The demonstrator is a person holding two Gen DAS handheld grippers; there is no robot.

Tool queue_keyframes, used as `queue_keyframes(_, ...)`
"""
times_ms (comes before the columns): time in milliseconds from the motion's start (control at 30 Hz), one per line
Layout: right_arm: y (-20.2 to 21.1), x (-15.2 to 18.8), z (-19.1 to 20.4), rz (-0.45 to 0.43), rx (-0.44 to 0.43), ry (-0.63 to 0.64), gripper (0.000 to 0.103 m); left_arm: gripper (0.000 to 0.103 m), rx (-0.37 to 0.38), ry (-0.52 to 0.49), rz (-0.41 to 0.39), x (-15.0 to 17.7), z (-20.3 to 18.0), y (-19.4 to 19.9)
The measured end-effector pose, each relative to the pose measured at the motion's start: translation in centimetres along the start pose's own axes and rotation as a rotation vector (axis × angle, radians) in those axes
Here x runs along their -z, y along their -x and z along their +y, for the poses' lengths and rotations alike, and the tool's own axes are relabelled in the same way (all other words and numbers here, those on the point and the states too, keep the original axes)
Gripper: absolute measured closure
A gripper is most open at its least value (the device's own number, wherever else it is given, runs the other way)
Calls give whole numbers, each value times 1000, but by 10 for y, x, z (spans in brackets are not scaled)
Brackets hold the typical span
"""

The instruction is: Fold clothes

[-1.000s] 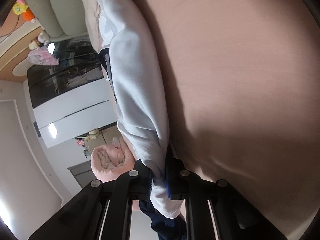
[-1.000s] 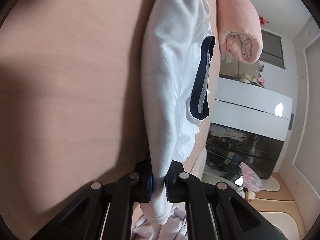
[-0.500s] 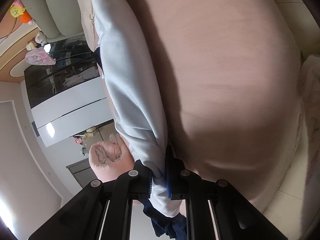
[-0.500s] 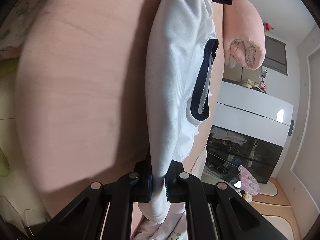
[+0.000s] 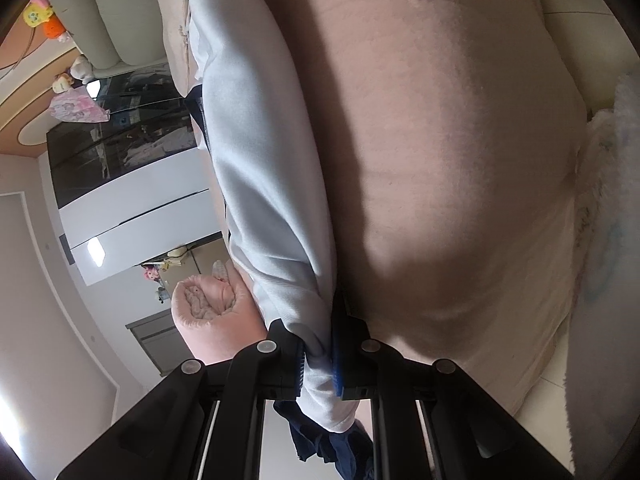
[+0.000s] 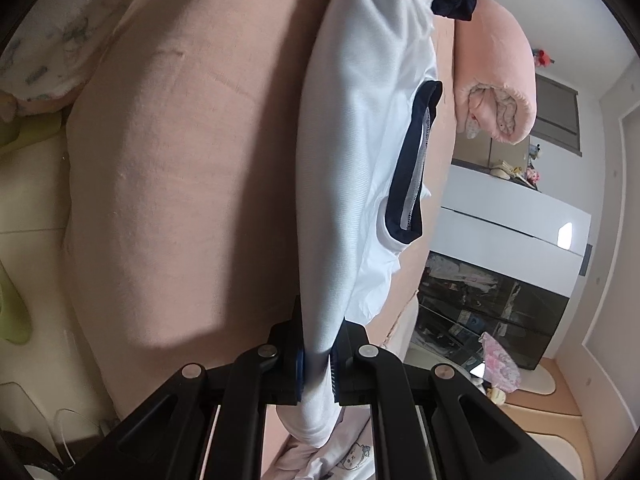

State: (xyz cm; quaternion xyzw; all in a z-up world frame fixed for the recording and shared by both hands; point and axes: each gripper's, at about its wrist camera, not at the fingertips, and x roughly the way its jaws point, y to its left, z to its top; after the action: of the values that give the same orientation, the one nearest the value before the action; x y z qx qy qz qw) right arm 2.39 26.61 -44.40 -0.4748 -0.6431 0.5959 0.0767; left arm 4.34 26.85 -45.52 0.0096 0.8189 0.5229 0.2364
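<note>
A white shirt (image 5: 260,168) with navy trim hangs stretched between my two grippers, lifted above the pink bed (image 5: 440,140). My left gripper (image 5: 318,354) is shut on one end of the shirt. My right gripper (image 6: 318,360) is shut on the other end of the shirt (image 6: 360,140). The navy collar band (image 6: 412,168) shows in the right wrist view. A dark navy piece (image 5: 328,444) dangles below the left gripper.
A rolled pink blanket (image 6: 496,80) lies on the bed beyond the shirt; it also shows in the left wrist view (image 5: 208,312). A patterned white quilt (image 6: 44,32) sits at the bed's edge. A dark glass-fronted wardrobe (image 6: 488,312) stands across the room. More clothes (image 6: 340,456) lie below.
Both grippers have risen away from the bed with the shirt held between them. More of the bed's edge, floor and quilt has come into view.
</note>
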Motion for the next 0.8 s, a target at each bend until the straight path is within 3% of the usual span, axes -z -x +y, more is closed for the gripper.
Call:
queue_keyframes(500,3,11,-14,-8,-65,10,96,92,30,17,-25,0,34,-1)
queue_keyframes(800,4,19,-39,-7,-101,-27,96,92,11,25,-42,4,57,-13)
